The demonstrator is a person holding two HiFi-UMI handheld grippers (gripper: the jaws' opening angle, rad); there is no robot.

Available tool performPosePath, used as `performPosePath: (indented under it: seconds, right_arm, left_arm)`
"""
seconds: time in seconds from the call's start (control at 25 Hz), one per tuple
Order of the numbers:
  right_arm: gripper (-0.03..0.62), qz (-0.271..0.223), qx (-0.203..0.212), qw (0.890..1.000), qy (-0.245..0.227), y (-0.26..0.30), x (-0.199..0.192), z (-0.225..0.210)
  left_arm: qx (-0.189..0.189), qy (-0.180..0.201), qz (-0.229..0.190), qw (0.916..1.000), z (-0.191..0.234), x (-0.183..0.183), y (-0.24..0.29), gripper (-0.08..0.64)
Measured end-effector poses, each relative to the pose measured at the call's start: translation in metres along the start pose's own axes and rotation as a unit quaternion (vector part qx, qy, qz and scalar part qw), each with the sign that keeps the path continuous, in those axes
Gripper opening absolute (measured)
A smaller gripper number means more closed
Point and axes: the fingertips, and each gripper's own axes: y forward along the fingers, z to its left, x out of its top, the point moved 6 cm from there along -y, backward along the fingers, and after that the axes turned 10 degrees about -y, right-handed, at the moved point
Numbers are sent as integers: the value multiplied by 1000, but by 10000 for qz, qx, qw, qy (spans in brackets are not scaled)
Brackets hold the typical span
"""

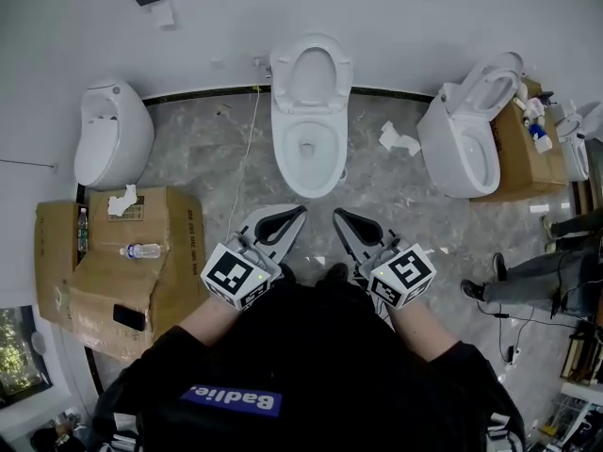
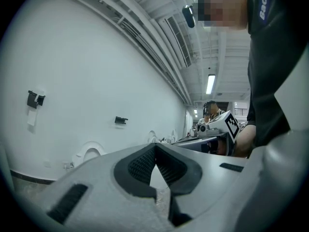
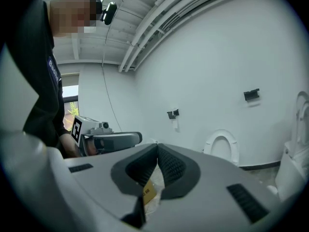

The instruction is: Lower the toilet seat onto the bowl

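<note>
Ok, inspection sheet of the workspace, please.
Surface: grey marble floor.
Job's things: toilet seat upright against the wall; bowl open below.
Clutter: crumpled paper on floor; cardboard box with water bottle at left.
Grippers: left gripper and right gripper shut, empty, short of the bowl.
Cables: white cable on floor left of bowl.
Surroundings: left toilet, right toilet; person's legs at right.
</note>
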Motion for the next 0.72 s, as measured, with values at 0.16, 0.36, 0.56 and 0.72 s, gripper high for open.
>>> performPosePath:
  seconds: [0.16,0.36,0.56,0.72]
  right_arm:
    - [28,22,48,10000,40,11,-1,-19]
    - [28,-54,222,9997,123,26,-3,-51]
    - [28,-98,539,9984,109,42,0,-96]
    - [28,-176,769,9968,132,51,4,-136]
  left_arm:
    - [5,-5,41,10000,13,3,17,17]
    - [149,42,59,9999,30,9,43,17]
    - [419,51,16,9991,52,19,80,17]
    - [693,67,8,9976,65,28,112,17]
